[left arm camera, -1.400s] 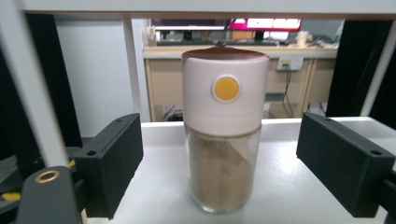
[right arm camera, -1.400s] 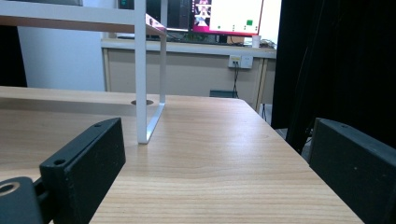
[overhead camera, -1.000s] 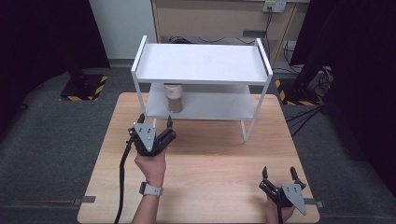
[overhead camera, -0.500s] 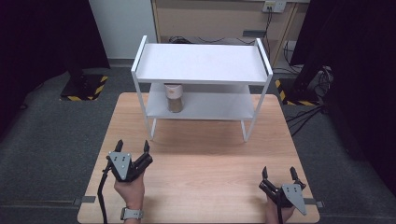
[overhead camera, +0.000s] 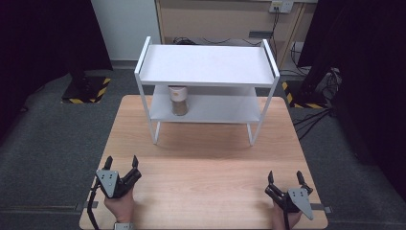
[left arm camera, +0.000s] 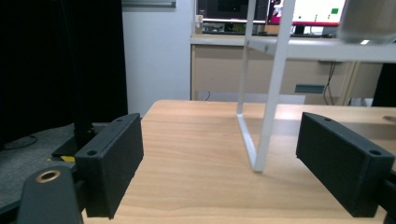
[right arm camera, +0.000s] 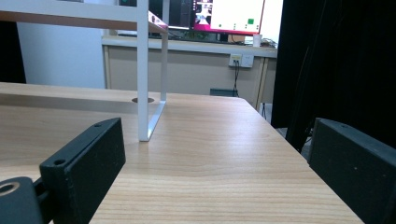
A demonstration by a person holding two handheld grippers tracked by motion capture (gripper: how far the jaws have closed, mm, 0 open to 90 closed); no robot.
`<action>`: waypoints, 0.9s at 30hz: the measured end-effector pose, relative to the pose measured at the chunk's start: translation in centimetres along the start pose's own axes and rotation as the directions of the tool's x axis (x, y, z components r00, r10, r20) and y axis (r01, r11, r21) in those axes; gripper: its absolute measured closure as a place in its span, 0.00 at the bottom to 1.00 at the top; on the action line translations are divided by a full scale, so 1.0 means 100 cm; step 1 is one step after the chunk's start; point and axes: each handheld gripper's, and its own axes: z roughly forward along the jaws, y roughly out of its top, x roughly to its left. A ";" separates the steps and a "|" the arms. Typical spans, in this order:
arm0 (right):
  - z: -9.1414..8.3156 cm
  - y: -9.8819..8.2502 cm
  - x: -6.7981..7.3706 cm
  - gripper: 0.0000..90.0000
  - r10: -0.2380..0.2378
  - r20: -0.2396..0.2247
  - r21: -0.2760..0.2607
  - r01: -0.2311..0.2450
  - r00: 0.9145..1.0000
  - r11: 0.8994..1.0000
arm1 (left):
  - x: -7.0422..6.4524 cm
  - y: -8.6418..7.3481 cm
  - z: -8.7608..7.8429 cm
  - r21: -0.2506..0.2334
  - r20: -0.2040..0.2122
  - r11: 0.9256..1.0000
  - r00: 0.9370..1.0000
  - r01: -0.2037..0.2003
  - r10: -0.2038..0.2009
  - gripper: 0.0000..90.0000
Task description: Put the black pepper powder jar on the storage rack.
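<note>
The jar [overhead camera: 180, 100] stood upright on the lower shelf of the white rack [overhead camera: 207, 65], toward its left end, tucked under the top shelf so that its lid was partly covered from above. I took it for a spot chosen to keep the thing out of the way, well back from the front edge of the wooden surface [overhead camera: 206, 167]. What it held was hard to make out, something brownish below a pale band. In the left gripper view just its blurred base [left arm camera: 368, 21] showed at the upper edge, cut off by the frame.

Both tools sat well apart from it, near the person's edge. The left gripper [overhead camera: 121, 165] rested low at the front left corner, its fingers [left arm camera: 111, 168] spread wide with nothing between them, aimed past the rack's near leg. The right gripper [overhead camera: 286, 181] lay at the front right corner, fingers [right arm camera: 86, 165] likewise apart and empty. To me it looked like a resting pose, hands parked clear of the rack. The hands themselves were mostly cut off at the bottom.
</note>
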 end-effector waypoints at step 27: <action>-0.001 -0.001 0.000 0.05 0.003 -0.003 -0.003 -0.003 1.000 1.000 | 0.007 -0.029 0.002 0.028 0.019 1.000 1.000 -0.013 0.013 0.18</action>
